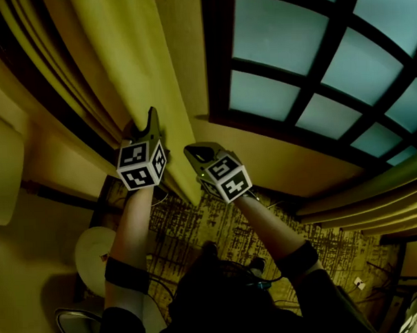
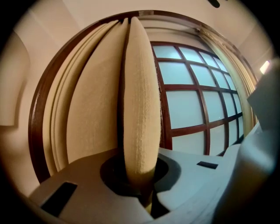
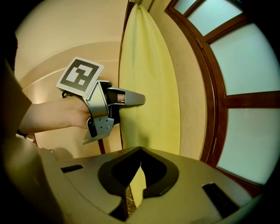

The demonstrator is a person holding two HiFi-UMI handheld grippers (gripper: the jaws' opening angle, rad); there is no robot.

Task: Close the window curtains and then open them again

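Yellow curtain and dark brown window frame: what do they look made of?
The yellow curtain: thick woven fabric, matte; a fine ribbed weave shows on the fold. The dark brown window frame: probably varnished wood, reddish with a slight sheen.

Yellow curtain [image 1: 131, 55], dark brown window frame [image 1: 219, 51], pale blue panes [image 1: 278, 31], gold-and-black patterned carpet [image 1: 197, 232]

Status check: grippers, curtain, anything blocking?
Left gripper shut on curtain fold. Right gripper shut against same curtain, hold unclear. Window uncovered. No obstruction seen.
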